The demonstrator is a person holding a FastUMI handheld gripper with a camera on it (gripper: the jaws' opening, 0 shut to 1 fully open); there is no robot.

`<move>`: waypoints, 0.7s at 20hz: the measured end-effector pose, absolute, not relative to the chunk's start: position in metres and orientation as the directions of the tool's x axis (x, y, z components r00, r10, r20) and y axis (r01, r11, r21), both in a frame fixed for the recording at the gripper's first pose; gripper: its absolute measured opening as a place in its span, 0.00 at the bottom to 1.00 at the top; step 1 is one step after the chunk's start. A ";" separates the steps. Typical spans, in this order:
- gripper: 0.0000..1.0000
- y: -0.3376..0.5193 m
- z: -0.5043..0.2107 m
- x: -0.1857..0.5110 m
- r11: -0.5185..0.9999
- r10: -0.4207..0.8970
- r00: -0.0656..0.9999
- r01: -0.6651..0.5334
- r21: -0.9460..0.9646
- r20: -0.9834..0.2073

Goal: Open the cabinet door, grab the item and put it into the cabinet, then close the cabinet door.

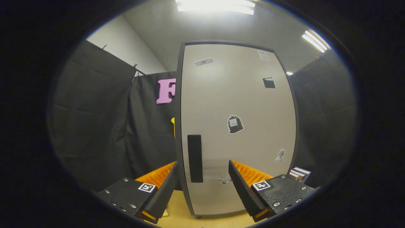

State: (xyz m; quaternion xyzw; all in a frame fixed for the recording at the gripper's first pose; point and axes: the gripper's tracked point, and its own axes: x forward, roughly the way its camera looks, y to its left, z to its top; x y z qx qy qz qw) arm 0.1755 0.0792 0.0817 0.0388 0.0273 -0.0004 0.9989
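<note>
A tall cabinet with a pale grey door (237, 126) stands just ahead of me on a wooden table (180, 215). The door is closed, and several small stickers dot its face. A dark upright handle (195, 158) sits near the door's left edge, low down. My gripper (202, 167) is open, with the handle and the door's left edge in the gap between its fingers. Nothing is held. A small striped box (300, 174) stands beside the cabinet's lower right corner, beyond the right finger.
Black cloth walls close in on the left, behind and to the right of the cabinet. A white wall and ceiling lights show above. Something small and pale lies on the table by the left finger's base.
</note>
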 end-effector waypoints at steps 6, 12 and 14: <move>0.95 0.092 0.066 0.220 0.995 0.021 0.996 -0.012 0.097 -0.089; 0.69 0.090 0.057 0.244 0.999 -0.017 0.992 0.023 0.047 -0.123; 0.54 0.093 0.055 0.251 0.999 -0.014 0.991 0.019 0.043 -0.132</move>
